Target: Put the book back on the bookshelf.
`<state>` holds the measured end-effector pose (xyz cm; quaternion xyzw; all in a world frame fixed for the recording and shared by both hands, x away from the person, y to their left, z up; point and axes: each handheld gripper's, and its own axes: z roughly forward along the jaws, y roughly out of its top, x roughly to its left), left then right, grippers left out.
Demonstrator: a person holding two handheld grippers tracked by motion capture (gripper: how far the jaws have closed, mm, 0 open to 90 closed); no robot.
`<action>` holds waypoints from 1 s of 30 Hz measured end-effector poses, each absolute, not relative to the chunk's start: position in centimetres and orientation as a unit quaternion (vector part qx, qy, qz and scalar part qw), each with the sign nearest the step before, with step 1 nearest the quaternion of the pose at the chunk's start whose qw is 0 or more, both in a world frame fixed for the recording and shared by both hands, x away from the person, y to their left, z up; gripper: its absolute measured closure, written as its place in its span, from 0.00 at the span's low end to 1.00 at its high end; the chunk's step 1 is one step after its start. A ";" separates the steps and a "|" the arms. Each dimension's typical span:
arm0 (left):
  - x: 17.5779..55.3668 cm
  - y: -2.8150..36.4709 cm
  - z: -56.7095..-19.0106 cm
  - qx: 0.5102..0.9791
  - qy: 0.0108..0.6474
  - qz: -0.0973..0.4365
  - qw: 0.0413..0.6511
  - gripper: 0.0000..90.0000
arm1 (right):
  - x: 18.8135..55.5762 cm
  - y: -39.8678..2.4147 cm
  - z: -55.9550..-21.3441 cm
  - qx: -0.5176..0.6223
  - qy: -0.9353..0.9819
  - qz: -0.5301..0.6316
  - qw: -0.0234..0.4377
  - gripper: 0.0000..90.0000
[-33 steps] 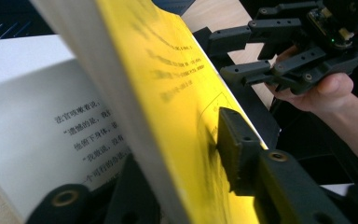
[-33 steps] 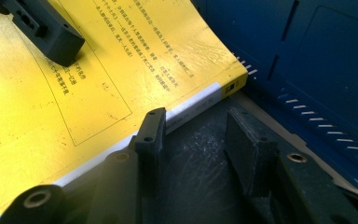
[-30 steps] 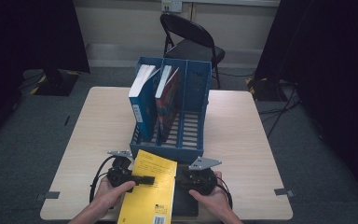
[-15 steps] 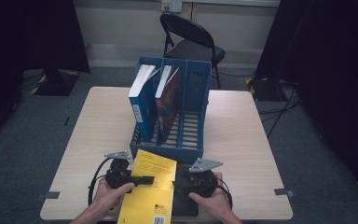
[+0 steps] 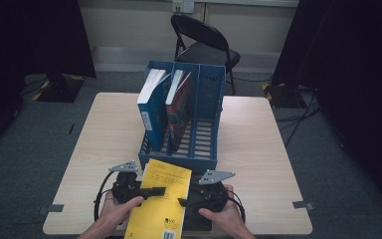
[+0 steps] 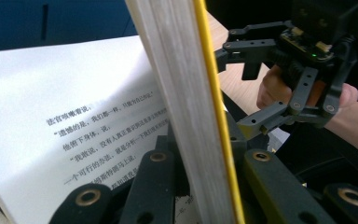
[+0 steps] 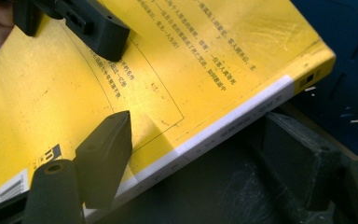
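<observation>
A yellow paperback [image 5: 160,209] lies at the table's front edge, just in front of the blue file rack [image 5: 199,158]. My left gripper [image 5: 158,190] reaches in from the left and is shut on its cover and a thick block of pages [image 6: 186,93]; printed pages fan open beside the jaws. My right gripper [image 5: 181,202] sits at the book's right edge. Its jaws have just been opening and now stand wide either side of the spine [image 7: 242,112], one above the cover, without pressing on it. It faces me in the left gripper view [image 6: 244,86].
The rack holds a blue book [image 5: 150,107] and a dark red one [image 5: 179,107] upright in its left slots; its right slot holds nothing. A black folding chair [image 5: 204,45] stands beyond the table [image 5: 263,134]. Bare tabletop lies on both sides of the rack.
The right gripper's jaws have spread wider at the book's right edge. Both hands and the book have stayed in place.
</observation>
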<state>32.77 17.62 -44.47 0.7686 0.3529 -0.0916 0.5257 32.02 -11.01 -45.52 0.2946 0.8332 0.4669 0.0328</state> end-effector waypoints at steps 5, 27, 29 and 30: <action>32.7 17.0 -44.1 0.771 0.339 -0.081 0.534 0.89 | 32.3 -11.0 -45.7 0.303 0.828 0.472 0.007 0.24; 32.2 17.4 -42.8 0.772 0.314 -0.060 0.550 0.91 | 32.5 -11.2 -43.7 0.308 0.805 0.507 -0.003 0.49; 32.3 17.5 -42.6 0.769 0.313 -0.061 0.554 0.91 | 32.5 -11.4 -43.3 0.306 0.801 0.515 -0.004 0.54; 32.3 17.4 -42.4 0.768 0.312 -0.058 0.557 0.91 | 32.6 -11.5 -43.0 0.304 0.798 0.520 0.000 0.55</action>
